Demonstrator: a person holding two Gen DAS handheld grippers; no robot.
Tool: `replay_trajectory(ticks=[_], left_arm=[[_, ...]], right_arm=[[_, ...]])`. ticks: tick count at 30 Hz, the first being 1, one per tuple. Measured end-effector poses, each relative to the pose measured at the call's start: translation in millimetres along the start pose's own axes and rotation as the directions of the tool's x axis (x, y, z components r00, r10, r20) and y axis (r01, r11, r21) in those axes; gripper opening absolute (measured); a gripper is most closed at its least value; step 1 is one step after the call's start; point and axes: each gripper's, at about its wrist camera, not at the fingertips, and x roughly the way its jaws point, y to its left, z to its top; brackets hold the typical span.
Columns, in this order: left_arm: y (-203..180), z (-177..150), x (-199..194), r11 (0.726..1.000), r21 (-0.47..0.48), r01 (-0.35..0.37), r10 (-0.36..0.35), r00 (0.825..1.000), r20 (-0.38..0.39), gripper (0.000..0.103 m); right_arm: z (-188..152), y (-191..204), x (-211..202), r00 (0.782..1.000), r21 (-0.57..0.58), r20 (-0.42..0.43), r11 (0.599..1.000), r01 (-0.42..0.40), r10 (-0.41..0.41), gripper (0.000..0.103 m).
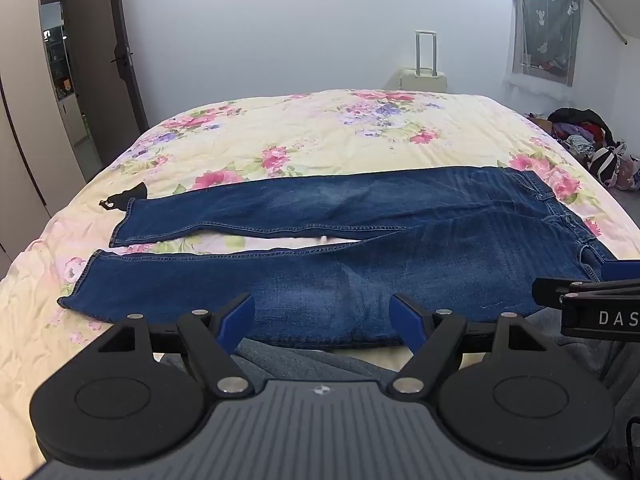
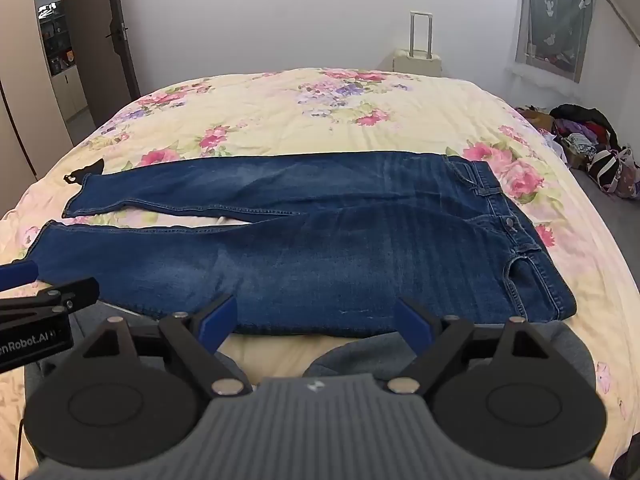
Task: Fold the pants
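The jeans [image 1: 360, 248] lie flat and unfolded across the near half of the bed [image 1: 304, 136], waistband to the right, both legs running left. The legs part into a narrow V, with the floral quilt showing between them; the far leg's hem sits just beside a small black item [image 1: 128, 196] on the quilt. The near leg's edge runs along the near side of the bed, just above grey fabric [image 2: 360, 352].

The left claw [image 1: 322, 320] hovers at the near edge over the near leg, its blue fingers apart and holding nothing. The right claw [image 2: 316, 320] hovers near the seat of the jeans, fingers likewise spread and empty.

Beyond the bed stand a pale suitcase [image 1: 424, 76] against the far wall, a curtained window [image 1: 548, 28] at the right, a clothes pile [image 1: 588, 136] on the floor, and an open door [image 1: 100, 60] at the left.
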Motion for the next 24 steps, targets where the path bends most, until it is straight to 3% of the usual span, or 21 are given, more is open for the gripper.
replay_trajectory(ticks=[24], left_arm=[[5.3, 1.9, -5.9, 1.000, -0.009, -0.008, 0.008, 1.000, 0.008, 0.090]], right_arm=[[-0.7, 2.2, -7.8, 1.000, -0.004, 0.018, 1.000, -0.006, 0.006, 0.082]])
